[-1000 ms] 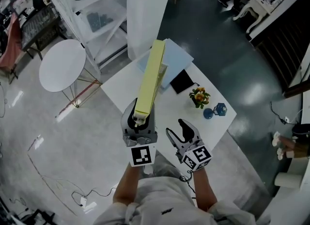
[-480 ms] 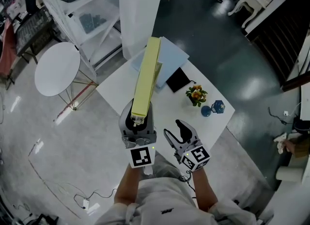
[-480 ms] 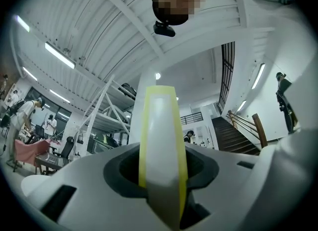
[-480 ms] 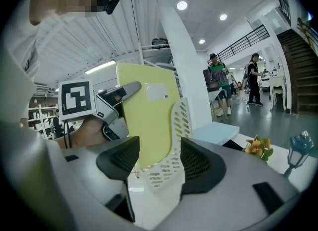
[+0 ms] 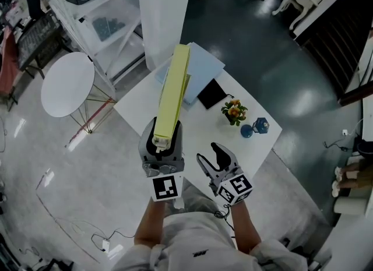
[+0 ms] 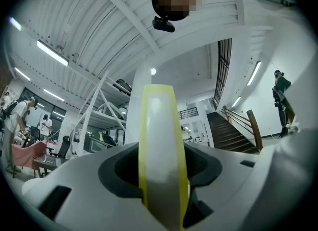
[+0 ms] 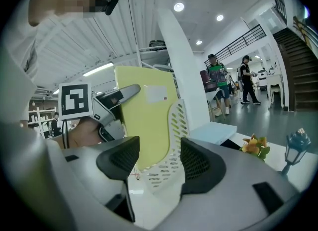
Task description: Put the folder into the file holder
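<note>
Our left gripper [image 5: 160, 140] is opening its jaws, with the yellow folder [image 5: 173, 95] standing edge-on between its fingers and leaning against the white file holder [image 7: 174, 125]. Our right gripper [image 5: 213, 158] hovers just beside, jaws apart and empty.

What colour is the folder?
The folder is pale yellow, seen best in the right gripper view.

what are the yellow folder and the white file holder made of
Folder: looks like plastic or coated card, matte pale yellow; it stands as a stiff, flat panel with no sag. File holder: probably moulded plastic, smooth white; its wall is pierced with even rows of slots.
</note>
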Action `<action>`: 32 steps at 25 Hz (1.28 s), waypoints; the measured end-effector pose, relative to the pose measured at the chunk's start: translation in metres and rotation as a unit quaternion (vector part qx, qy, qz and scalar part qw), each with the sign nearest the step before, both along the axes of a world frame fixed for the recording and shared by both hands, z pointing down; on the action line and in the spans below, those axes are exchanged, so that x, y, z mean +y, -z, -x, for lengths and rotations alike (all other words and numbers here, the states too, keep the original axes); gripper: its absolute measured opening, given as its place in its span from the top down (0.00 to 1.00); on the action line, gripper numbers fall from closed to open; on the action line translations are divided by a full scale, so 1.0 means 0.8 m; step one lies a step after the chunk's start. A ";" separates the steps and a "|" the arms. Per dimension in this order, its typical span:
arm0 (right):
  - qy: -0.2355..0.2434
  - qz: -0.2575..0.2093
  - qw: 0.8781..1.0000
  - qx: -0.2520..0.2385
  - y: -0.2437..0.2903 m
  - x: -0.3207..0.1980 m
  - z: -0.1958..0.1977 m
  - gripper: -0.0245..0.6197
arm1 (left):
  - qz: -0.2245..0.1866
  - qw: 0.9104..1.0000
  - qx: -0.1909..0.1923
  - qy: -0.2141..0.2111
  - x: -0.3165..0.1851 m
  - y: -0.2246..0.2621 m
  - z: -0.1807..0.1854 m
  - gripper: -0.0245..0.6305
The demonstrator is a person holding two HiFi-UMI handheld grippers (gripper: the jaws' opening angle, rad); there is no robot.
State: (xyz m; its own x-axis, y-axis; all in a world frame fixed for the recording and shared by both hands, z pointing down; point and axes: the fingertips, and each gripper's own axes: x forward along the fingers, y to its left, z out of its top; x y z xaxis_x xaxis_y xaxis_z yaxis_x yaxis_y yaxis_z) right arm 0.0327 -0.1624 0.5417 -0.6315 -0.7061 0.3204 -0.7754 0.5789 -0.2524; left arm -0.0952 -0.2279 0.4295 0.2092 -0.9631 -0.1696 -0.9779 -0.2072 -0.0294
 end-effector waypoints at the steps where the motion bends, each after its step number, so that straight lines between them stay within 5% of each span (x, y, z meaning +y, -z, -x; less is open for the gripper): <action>1: -0.001 0.000 1.000 -0.001 0.000 0.000 -0.002 0.56 | 0.006 1.000 -0.008 -0.005 -0.001 0.001 0.000 0.60; 6: -0.004 0.003 1.000 -0.010 0.000 -0.001 -0.004 0.56 | 0.036 0.994 -0.097 -0.045 -0.008 0.011 -0.005 0.58; 13: -0.001 -0.001 1.000 -0.019 0.006 0.000 0.001 0.56 | 0.052 0.996 -0.071 -0.032 -0.012 0.016 0.008 0.70; 18: 0.000 0.000 1.000 -0.018 0.004 0.004 0.001 0.56 | 0.016 0.999 0.037 -0.007 0.002 0.026 0.019 0.70; 25: -0.008 -0.003 1.000 -0.023 -0.011 0.010 -0.005 0.57 | -0.063 0.998 0.016 -0.017 0.014 0.030 0.009 0.70; 32: -0.016 -0.018 0.999 -0.023 -0.042 0.022 -0.008 0.57 | -0.096 0.995 0.034 -0.007 0.014 0.005 0.016 0.70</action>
State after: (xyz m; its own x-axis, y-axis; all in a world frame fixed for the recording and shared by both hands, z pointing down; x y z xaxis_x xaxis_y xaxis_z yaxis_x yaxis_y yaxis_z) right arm 0.0392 -0.1449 0.5751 -0.6214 -0.7370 0.2659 -0.7821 0.5630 -0.2672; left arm -0.1077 -0.2169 0.4253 0.2045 -0.9084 -0.3647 -0.9759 -0.2182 -0.0039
